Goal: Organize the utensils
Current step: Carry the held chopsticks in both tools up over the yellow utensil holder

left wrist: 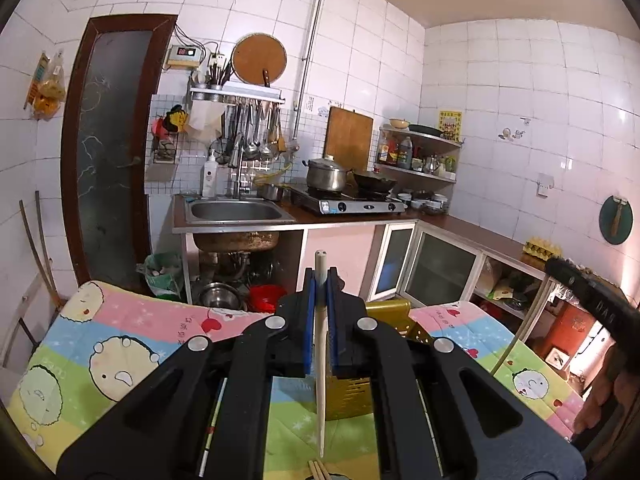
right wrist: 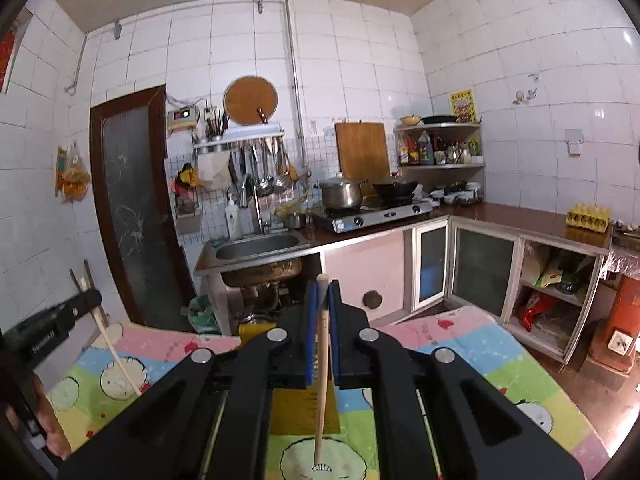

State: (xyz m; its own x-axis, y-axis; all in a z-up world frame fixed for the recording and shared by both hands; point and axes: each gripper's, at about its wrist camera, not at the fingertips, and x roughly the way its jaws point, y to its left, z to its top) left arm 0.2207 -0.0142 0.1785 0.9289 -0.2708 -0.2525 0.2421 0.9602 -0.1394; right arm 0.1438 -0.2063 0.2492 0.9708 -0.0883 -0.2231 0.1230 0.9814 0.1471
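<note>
**Observer:** What have you got nearest the lenses?

**Operator:** I have a chopstick in each hand. My left gripper (left wrist: 321, 280) is clamped on a pale chopstick (left wrist: 320, 360), pads pressed against its upper part, so the thick end pokes up past the fingertips and the thin end hangs down. My right gripper (right wrist: 322, 292) is clamped the same way on a tan chopstick (right wrist: 321, 360). I judge that pinching near the top lets each stick dangle almost upright, ready to go tip-first into something.

**Observer:** Into what?

**Operator:** Just beyond the fingers sits a yellow perforated holder (left wrist: 390, 312) on the cartoon-print cloth (left wrist: 120, 344). In the right view it lies straight behind the hanging stick (right wrist: 304, 408), so I reckon that is the target. Both sticks are clear of the cloth, which I take as room to get above its rim.

**Observer:** Anything left on the cloth?

**Operator:** A couple more chopstick ends (left wrist: 318, 470) show at the bottom edge of the left view, under my gripper. So I judge the job only partly done.

**Observer:** And further off?

**Operator:** The sink (left wrist: 236, 212), then the stove (left wrist: 348, 204) with a steel pot (left wrist: 326, 174), and ladles hanging from a wall rack (left wrist: 240, 94). None of it is near my grippers.
</note>
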